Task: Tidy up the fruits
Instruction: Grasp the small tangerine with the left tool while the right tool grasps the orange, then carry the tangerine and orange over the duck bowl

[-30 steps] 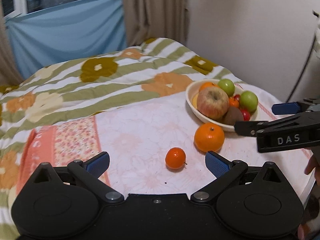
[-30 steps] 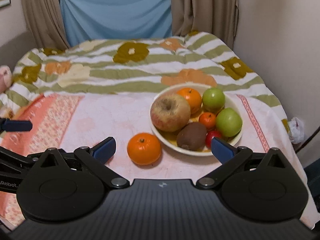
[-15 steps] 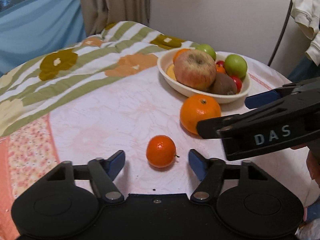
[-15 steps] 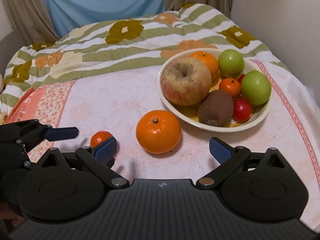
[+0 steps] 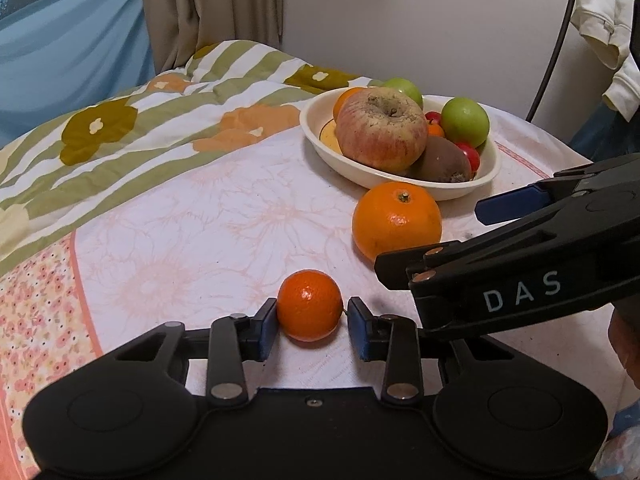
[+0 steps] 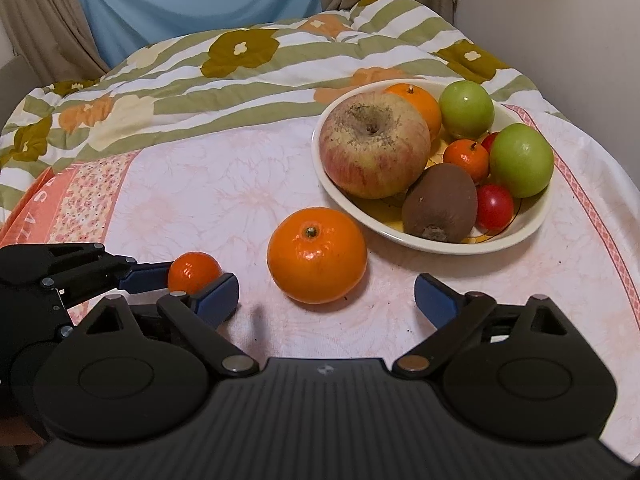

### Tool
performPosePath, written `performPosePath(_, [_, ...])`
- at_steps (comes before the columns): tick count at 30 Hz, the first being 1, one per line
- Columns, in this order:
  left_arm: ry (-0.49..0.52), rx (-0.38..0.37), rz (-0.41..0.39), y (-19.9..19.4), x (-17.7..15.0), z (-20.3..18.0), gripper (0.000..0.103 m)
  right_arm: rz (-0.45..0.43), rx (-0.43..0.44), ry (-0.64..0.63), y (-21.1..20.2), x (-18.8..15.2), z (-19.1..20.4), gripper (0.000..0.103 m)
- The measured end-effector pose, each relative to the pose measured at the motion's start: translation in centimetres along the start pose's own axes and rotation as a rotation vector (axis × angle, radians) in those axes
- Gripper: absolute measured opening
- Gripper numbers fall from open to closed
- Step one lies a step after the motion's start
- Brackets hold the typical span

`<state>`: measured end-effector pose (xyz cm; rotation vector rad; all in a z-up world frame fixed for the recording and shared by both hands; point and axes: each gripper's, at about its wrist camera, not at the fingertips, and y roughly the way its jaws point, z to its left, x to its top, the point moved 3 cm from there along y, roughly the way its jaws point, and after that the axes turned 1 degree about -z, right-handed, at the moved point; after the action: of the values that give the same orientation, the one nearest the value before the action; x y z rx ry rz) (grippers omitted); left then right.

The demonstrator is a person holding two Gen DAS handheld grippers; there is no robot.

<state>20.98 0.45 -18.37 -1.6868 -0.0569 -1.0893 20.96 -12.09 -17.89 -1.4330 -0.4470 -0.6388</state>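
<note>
A small mandarin [image 5: 309, 305] lies on the pink cloth between the blue pads of my left gripper [image 5: 312, 318], which has closed in on it from both sides. It also shows in the right wrist view [image 6: 193, 271]. A large orange [image 6: 317, 254] lies on the cloth in front of my right gripper [image 6: 326, 298], which is open and empty, its fingers just short of the fruit. The cream bowl [image 6: 516, 236] behind holds a big apple [image 6: 374, 150], two green apples, a kiwi, an orange, a mandarin and red fruit.
A striped floral blanket [image 6: 248, 68] covers the bed beyond the cloth. A wall and a hanging white garment [image 5: 600, 20] are at the right. The bed edge drops off at the right, near the bowl.
My left gripper moved forward and narrowed its fingers around the small mandarin. My right gripper came closer to the large orange and stayed open.
</note>
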Motion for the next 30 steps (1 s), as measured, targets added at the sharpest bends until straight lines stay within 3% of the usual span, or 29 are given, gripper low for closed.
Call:
performPosePath(5, [0.008, 0.005, 0.005, -0.2, 0.0, 0.0, 0.038, 0.002, 0.007, 0.011, 0.1, 0.0, -0.2, 0.103])
performPosePath(7, [0.012, 0.010, 0.005, -0.4, -0.1, 0.0, 0.038, 0.007, 0.015, 0.010, 0.3, 0.1, -0.1, 0.097])
performPosePath(15, [-0.007, 0.041, -0.007, -1.3, -0.2, 0.7, 0.037, -0.003, 0.026, 0.001, 0.9, 0.8, 0.1, 0.092])
performPosePath(19, [-0.028, 0.062, -0.004, -1.8, -0.4, 1.0, 0.037, 0.006, 0.033, 0.000, 1.5, 1.1, 0.1, 0.082])
performPosePath(30, [-0.070, 0.105, -0.004, -2.8, -0.9, 1.3, 0.037, 0.007, 0.056, -0.022, 2.4, 1.3, 0.1, 0.074])
